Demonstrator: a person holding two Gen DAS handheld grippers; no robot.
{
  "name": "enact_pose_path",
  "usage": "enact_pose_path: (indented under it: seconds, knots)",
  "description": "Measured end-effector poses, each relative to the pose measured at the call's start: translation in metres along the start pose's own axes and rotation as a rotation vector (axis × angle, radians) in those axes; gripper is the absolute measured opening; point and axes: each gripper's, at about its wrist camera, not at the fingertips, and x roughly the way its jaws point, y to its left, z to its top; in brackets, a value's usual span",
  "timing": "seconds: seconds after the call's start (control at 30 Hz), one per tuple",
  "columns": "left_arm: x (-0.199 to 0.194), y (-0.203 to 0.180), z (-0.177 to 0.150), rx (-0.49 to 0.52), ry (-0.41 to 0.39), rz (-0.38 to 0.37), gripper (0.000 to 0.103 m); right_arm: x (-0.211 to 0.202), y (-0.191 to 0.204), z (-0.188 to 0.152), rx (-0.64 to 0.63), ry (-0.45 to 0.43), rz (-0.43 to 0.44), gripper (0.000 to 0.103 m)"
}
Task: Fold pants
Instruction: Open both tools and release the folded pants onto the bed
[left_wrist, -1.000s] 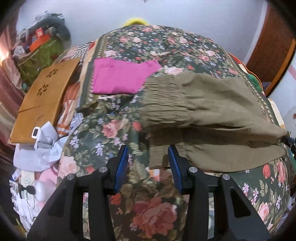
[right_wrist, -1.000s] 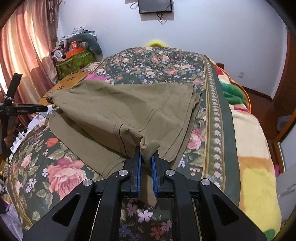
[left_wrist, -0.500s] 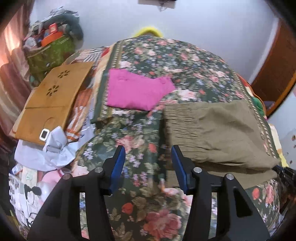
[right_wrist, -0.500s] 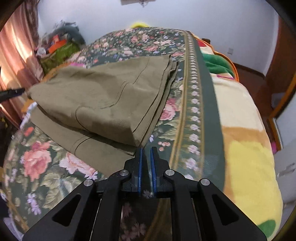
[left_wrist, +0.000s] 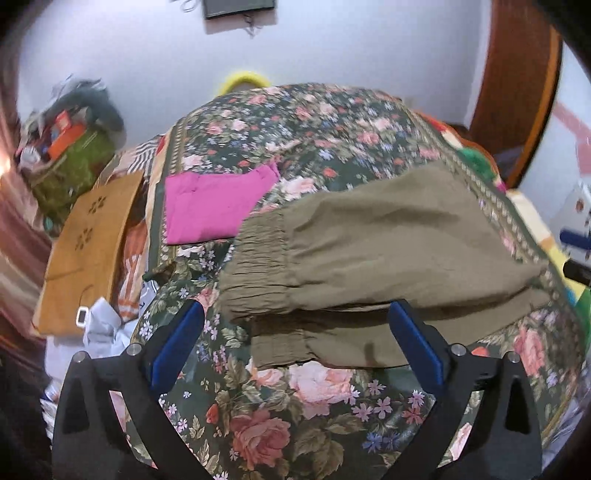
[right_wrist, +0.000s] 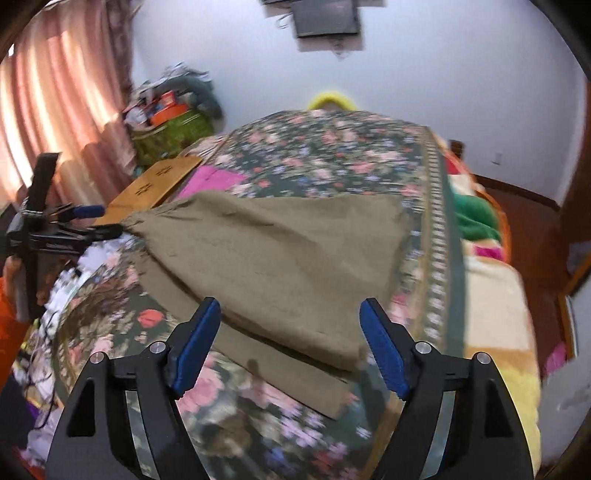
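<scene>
Olive pants (left_wrist: 388, 251) lying folded on the floral bedspread (left_wrist: 295, 413), toward its right border strip; same pants (right_wrist: 273, 258) filling mid-frame in the right wrist view. Upper layer sitting stacked over a lower layer, the lower one sticking out along the near edge. Gathered elastic waistband (left_wrist: 258, 266) facing left, hem end pointing right toward the striped border (right_wrist: 436, 229). Left gripper (left_wrist: 295, 343) hovering over the near edge of the pants with blue pads (left_wrist: 177, 343) spread wide, gripping nothing; whether touching the fabric, cannot tell. Right gripper (right_wrist: 290, 343) likewise hovering at the near hem corner, pads (right_wrist: 195, 347) spread wide, nothing between them. Left gripper also showing in the right wrist view at far left (right_wrist: 88, 221), just beside the waistband end. Folded magenta garment (left_wrist: 214, 206) lying flat beyond the waistband, near but apart from the pants. Tan wooden board with cut-out flowers (left_wrist: 88, 251) resting off the left bed edge, white crumpled cloth (left_wrist: 103, 325) below it. Green bag piled with clutter (left_wrist: 70, 162) sitting in the back left corner, pink curtain (right_wrist: 55, 122) hanging beside it. Yellow object (left_wrist: 243, 79) peeking over the far end of the bed. Green and yellow blankets (right_wrist: 480, 221) lying along the right side. Dark screen (right_wrist: 325, 18) hanging on the white wall. Right wrist view motion-blurred.
</scene>
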Motion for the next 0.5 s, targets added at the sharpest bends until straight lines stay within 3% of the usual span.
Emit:
enact_pose_path:
  seconds: [0.23,0.37,0.43,0.5]
  knots:
    - [0.024,-0.030,-0.005,0.151,0.049,0.072,0.101,0.046,0.035,0.005,-0.158,0.102,0.070,0.075]
    - [0.030,-0.041,-0.001,0.205,0.070,0.052,0.101,0.065,0.046,0.004,-0.234,0.146,0.073,0.073]
    - [0.028,-0.047,0.002,0.227,0.060,0.027,0.101,0.068,0.048,0.006,-0.253,0.140,0.068,0.063]
    - [0.026,-0.054,0.004,0.260,0.030,0.021,0.095,0.072,0.049,0.009,-0.259,0.150,0.070,0.044]
